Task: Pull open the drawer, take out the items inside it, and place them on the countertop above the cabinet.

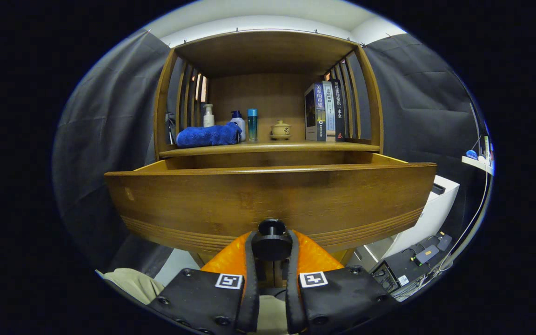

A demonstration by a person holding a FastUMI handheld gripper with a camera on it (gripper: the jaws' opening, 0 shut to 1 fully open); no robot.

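The gripper is clamped on the drawer's knob, one finger pressing each side of it. The drawer is pulled out and runs crosswise behind the knob; its inside lies above and beyond the knob, below the countertop.

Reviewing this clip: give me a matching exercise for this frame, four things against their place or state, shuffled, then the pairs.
Things:
1. gripper
2. drawer
3. blue towel
4. books

Place or state:
A. upright at the countertop's right end
B. pulled out
C. fingers closed on the drawer's black knob
D. lying at the countertop's left end

Pairs: 1-C, 2-B, 3-D, 4-A
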